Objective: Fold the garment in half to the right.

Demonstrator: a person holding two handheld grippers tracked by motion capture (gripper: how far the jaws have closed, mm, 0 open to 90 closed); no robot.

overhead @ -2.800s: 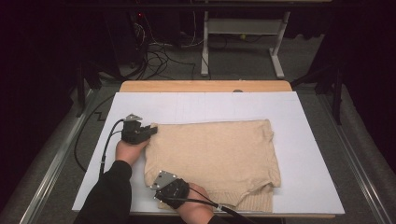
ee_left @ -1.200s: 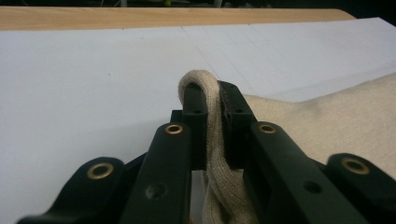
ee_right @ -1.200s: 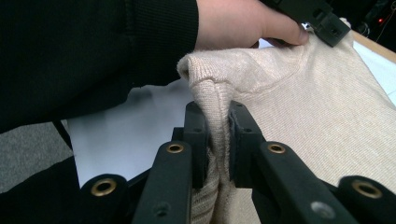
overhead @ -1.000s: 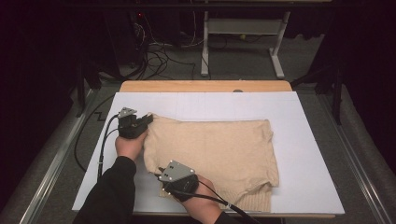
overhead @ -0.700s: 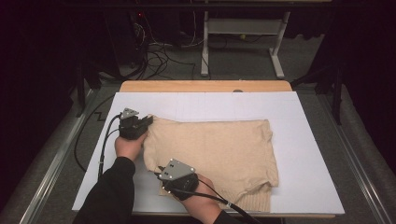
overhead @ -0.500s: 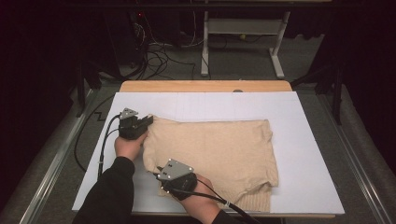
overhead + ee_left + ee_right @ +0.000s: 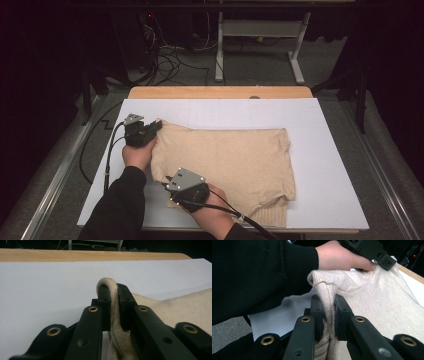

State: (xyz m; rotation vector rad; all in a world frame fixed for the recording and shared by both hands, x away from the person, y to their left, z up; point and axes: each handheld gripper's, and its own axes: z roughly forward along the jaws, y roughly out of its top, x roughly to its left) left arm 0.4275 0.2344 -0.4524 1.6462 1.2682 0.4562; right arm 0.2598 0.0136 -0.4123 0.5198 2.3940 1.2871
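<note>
Sweater [image 7: 225, 162] lies flat on the worktop [image 7: 330, 150], long axis running rightward from both claws. Left claw [image 7: 152, 129] pinches its far-left corner, right claw [image 7: 169, 182] its near-left edge — both clamped on knit.

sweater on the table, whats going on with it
A person is working a beige knit sweater lying on a white table with handheld tongs in each hand. The left tongs are shut on a fold of fabric at the far left corner. The right tongs pinch the near left edge, bunching the knit upward. The rest of the sweater lies flat, so it looks like a fold or a lift is being set up.
</note>
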